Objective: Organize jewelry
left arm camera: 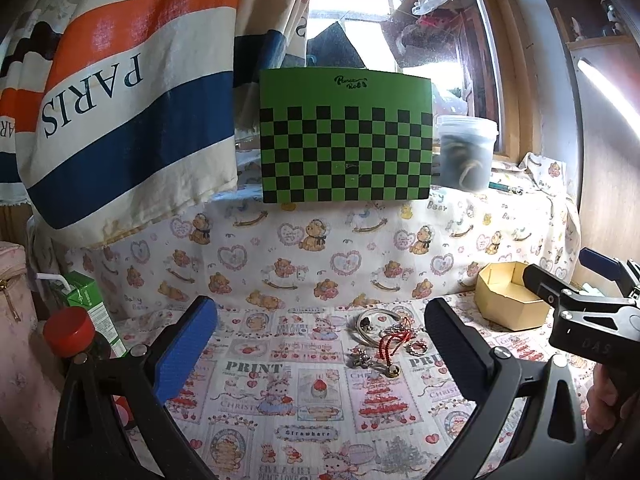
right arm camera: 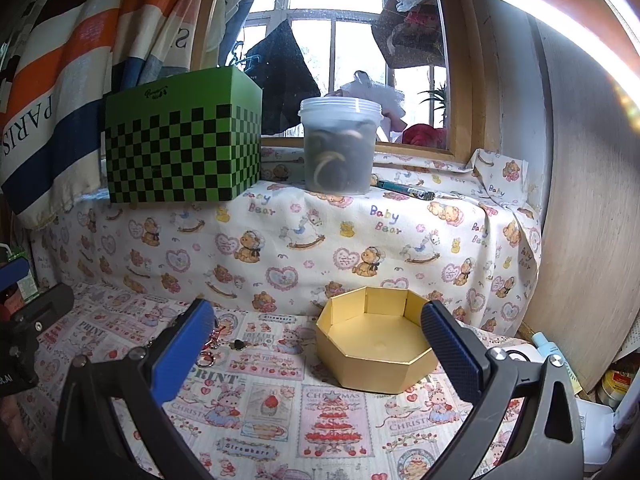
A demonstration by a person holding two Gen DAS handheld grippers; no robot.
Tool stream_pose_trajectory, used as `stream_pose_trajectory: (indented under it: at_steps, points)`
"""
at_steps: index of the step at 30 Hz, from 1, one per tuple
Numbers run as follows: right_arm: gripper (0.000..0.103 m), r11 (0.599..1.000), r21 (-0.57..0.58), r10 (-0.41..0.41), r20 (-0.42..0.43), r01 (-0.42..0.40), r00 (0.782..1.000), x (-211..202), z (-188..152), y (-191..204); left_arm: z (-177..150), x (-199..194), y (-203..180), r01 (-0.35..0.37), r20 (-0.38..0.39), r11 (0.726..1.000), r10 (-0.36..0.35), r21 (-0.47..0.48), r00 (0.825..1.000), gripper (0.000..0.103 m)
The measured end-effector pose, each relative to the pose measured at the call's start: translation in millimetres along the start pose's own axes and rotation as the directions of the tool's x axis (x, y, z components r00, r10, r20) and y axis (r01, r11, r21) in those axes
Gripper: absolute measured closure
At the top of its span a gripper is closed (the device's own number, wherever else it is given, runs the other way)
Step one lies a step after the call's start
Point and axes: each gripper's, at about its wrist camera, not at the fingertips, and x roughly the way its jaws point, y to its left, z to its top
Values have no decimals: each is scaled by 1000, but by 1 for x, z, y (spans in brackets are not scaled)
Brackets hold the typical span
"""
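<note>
A small heap of jewelry lies on the patterned cloth: silver bangles, a red cord with a bell, a ring and small charms. My left gripper hovers just before it, open and empty. A gold octagonal box stands empty to the right of the heap. In the right wrist view that gold box sits between my fingers' far ends, and my right gripper is open with nothing in it. A few jewelry pieces peek out beside its left finger.
A green checkered box and a lidded plastic tub stand on the raised ledge behind. A juice carton and a red-capped bottle stand at the left. A striped curtain hangs at the back left. A wooden panel walls the right side.
</note>
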Motion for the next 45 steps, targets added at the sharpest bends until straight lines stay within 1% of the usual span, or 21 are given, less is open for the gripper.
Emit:
stream_pose_trajectory:
  at_steps: [6, 10, 16, 22, 38, 41, 45]
  points:
    - [0, 1000, -8, 1, 0, -1, 1000, 0, 0, 1, 0, 0, 3, -1, 0, 1000, 1, -15, 1000, 0]
    - [0, 1000, -5, 0, 1, 0, 1000, 0, 0, 1, 0, -2, 1, -4, 7, 1000, 4, 1, 1000, 0]
    - [0, 1000, -3, -2, 0, 2, 1000, 0, 1, 1, 0, -2, -1, 12, 6, 1000, -12, 4, 1000, 0]
    - [0, 1000, -8, -5, 2, 5, 1000, 0, 1, 1, 0, -4, -1, 43, 15, 999, -43, -2, 999, 0]
    - [0, 1000, -17, -12, 9, 12, 1000, -2, 1, 2, -1, 2, -1, 15, -12, 1000, -15, 2, 1000, 0]
    - [0, 1000, -9, -12, 5, 12, 1000, -1, 1, 1, -1, -1, -3, 6, -4, 1000, -6, 14, 1000, 0]
    - [0, 1000, 17, -11, -6, 11, 1000, 1, 0, -4, -1, 0, -6, 14, -11, 1000, -13, 26, 1000, 0]
